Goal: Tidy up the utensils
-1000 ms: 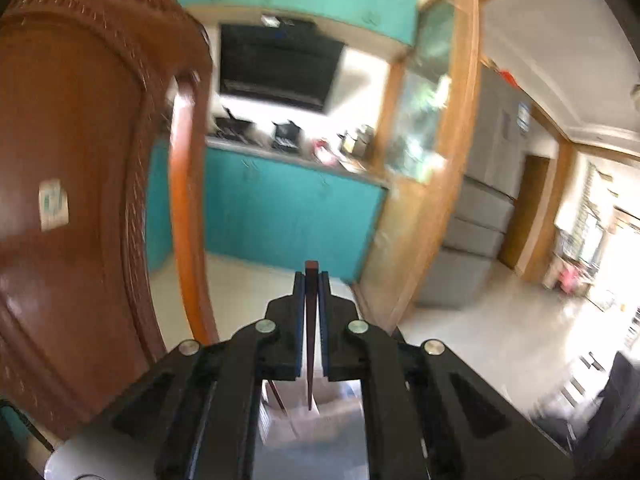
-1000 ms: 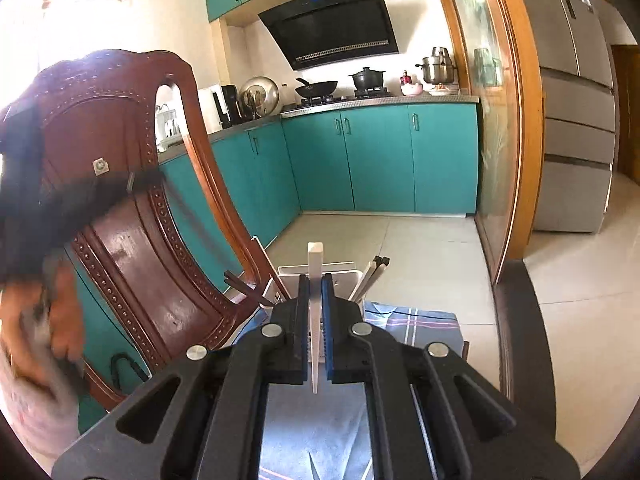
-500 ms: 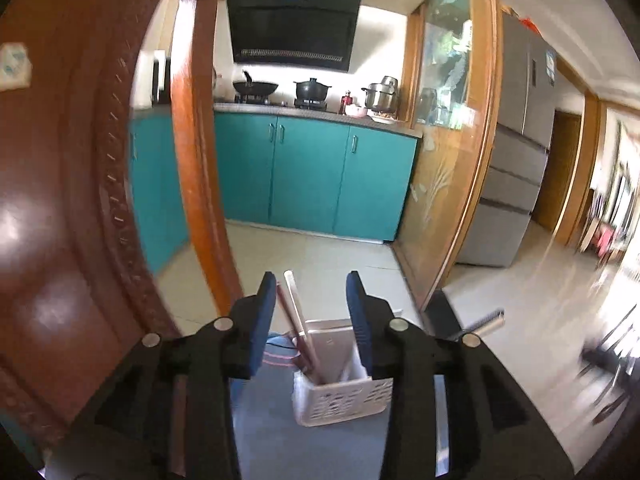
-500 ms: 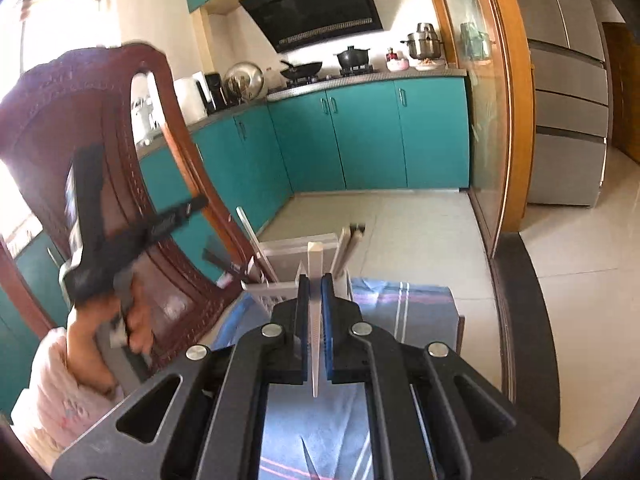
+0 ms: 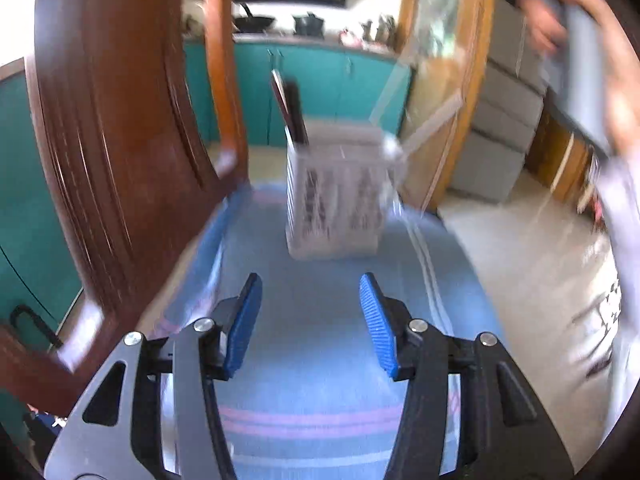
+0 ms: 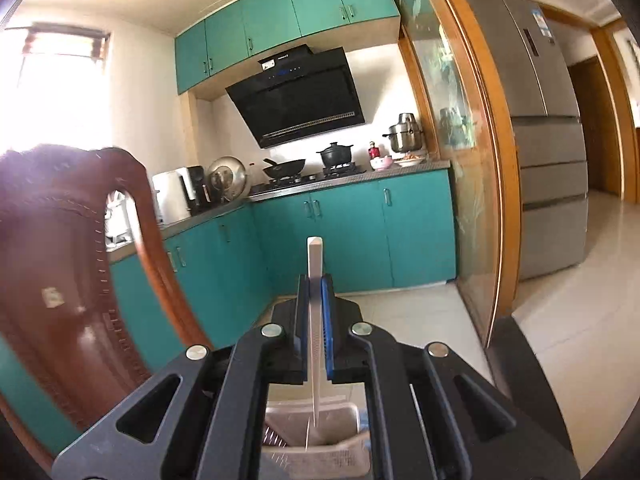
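My left gripper (image 5: 310, 320), which a second ago pinched a dark brown chopstick and half a second ago had spread apart above the holder, now stands wide apart and empty, with the white perforated utensil holder (image 5: 334, 204) ahead of its jaws and well beyond the tips; dark chopsticks (image 5: 290, 108) lean in the holder's left side, so I judge that delivery done. My right gripper (image 6: 316, 312) remains clamped on a white chopstick (image 6: 315, 280), held upright between the blue pads (image 6: 327, 320), and has come from behind the holder to directly above it: the chopstick's lower end hangs below the jaws over the holder's open mouth (image 6: 316, 420). I judge the next step to be a release into the holder. The left view alone shows the whole holder standing on the blue striped cloth (image 5: 312, 360), a pale utensil (image 5: 432, 126) slanting out to the right, and my right hand (image 5: 544, 20) raised at upper right, all motion-blurred. The right view alone shows the held chopstick's alignment with the opening, and the wooden chair back (image 6: 60, 280) left of the jaws.
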Available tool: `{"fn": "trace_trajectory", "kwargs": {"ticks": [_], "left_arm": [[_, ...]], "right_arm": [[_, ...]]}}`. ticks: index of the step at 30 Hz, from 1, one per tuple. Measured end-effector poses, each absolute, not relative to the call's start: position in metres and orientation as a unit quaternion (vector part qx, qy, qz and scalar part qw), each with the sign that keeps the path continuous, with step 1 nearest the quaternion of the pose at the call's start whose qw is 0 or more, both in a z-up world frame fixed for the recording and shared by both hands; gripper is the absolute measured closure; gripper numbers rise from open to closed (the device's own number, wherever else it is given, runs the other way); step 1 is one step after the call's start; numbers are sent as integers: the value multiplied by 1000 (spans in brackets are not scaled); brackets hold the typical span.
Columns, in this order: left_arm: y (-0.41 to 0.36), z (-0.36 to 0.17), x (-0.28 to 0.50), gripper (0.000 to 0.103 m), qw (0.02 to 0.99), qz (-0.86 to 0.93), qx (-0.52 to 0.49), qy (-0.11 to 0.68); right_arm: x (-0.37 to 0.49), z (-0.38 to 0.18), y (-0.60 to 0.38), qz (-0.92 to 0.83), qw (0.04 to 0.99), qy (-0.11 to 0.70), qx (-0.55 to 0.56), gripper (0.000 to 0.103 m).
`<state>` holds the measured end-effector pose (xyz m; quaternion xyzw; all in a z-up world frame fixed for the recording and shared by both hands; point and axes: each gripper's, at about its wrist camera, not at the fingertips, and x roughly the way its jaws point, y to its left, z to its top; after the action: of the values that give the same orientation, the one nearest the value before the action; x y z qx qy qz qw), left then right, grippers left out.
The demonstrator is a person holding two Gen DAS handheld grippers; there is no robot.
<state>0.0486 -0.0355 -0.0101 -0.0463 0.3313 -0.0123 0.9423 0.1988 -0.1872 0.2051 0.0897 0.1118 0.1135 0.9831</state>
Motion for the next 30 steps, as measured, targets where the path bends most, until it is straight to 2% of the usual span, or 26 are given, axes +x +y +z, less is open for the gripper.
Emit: {"fn": "trace_trajectory", "kwargs": {"ticks": [11, 16, 18, 19, 21, 27, 30], "left_arm": [[-18, -27, 37, 50, 932, -4, -64, 357], [-18, -27, 35, 48, 931, -2, -62, 360], [-18, -26, 35, 45, 932, 0, -62, 357], [-18, -25, 34, 44, 933, 2, -61, 355], [-18, -25, 34, 40, 935, 7, -56, 349], [-13, -25, 34, 26, 942, 20, -52, 331], [-11, -23, 32, 21, 944, 22, -55, 324]], "right_arm": [[245, 116, -149, 102, 974, 200, 33, 96], [248, 98, -148, 102, 971, 216, 25, 96], [248, 95, -149, 105, 969, 222, 25, 93], [245, 95, -150, 109, 969, 221, 25, 89], [235, 98, -153, 111, 971, 212, 20, 63], [157, 121, -180, 135, 979, 150, 39, 27], [117, 118, -197, 142, 980, 132, 36, 14]]}}
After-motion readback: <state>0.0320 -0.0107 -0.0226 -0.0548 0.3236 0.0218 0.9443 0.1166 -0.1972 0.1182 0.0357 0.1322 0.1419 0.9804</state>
